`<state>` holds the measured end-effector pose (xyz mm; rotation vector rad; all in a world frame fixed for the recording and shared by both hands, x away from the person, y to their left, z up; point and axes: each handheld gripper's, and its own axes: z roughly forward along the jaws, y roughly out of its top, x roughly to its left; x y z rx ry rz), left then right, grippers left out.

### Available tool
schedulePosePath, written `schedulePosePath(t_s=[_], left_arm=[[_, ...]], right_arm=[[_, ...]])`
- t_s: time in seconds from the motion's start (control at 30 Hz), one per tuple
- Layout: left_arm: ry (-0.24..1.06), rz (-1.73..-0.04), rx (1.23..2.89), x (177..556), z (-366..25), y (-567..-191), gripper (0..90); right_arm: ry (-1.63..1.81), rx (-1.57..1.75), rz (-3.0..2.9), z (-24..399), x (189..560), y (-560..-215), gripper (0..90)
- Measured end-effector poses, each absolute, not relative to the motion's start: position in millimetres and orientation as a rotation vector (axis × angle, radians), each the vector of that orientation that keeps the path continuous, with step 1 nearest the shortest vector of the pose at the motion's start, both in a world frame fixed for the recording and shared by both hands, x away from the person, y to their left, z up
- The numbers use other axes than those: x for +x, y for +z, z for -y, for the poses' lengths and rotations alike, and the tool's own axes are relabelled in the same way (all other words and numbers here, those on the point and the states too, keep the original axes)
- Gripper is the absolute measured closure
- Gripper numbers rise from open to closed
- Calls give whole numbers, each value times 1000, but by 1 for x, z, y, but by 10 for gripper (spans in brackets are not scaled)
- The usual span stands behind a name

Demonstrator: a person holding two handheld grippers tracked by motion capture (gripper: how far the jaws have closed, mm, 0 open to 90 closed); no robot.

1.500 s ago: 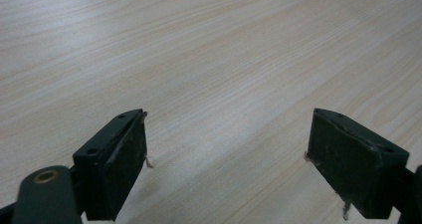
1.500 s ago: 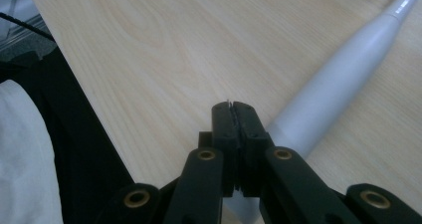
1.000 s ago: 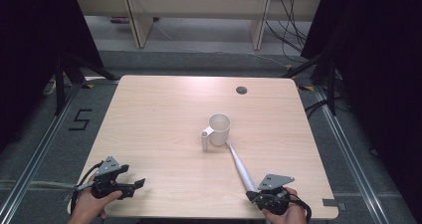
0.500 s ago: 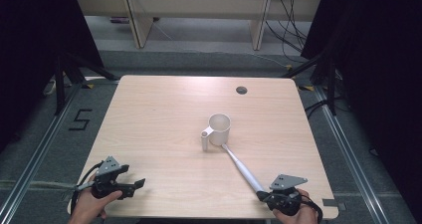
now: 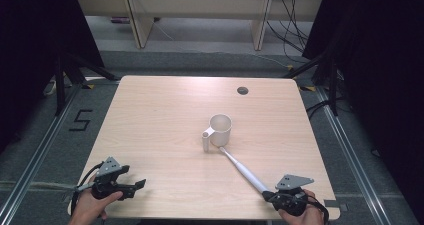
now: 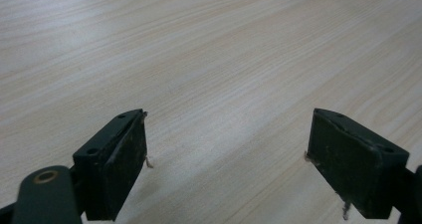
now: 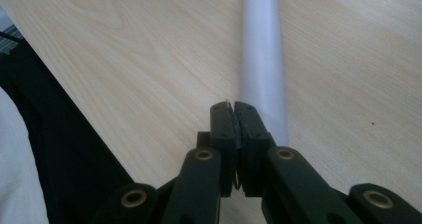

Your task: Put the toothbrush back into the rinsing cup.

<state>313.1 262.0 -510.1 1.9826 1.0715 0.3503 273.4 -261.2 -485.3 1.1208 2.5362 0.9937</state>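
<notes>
- Right tongs (image 7: 234, 107) are sitting together, nothing clamped, over the white rod's (image 5: 243, 171) near end.
- Rod's far tip is meeting the mug (image 5: 219, 130).
- Left tongs (image 6: 226, 159) are resting apart over bare desk (image 5: 165, 120).

- The mug (image 5: 220, 129) stands mid-table (image 5: 150, 115), a long white rod (image 5: 243, 170) slanting from it toward the near right corner.
- Left half and far edge lie open.
</notes>
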Motion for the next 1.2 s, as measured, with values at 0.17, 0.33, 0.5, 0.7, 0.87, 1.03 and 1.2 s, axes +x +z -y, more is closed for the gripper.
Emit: schedulePosePath(t_s=[0.17, 0.33, 0.5, 0.7, 0.87, 1.03, 1.2], left_arm=[[355, -1065, 2007, 313, -264, -509, 152], [362, -1060, 2016, 313, -264, -509, 152], [351, -1065, 2026, 314, -265, -509, 152], [352, -1065, 2027, 314, -264, -509, 152], [360, -1085, 1967, 313, -262, -510, 152], [359, -1085, 1968, 313, -261, -511, 152], [360, -1092, 1957, 313, -262, -511, 151]], right_arm=[[1016, 1057, -2540, 257, 275, -477, 857], [993, 1036, -2537, 250, 278, -468, 788], [909, 1016, -2504, 242, 289, -459, 670], [832, 1020, -2530, 235, 299, -459, 567], [797, 1034, -2547, 232, 307, -461, 452], [789, 1073, -2536, 230, 313, -463, 369], [767, 1121, -2552, 227, 316, -463, 354]])
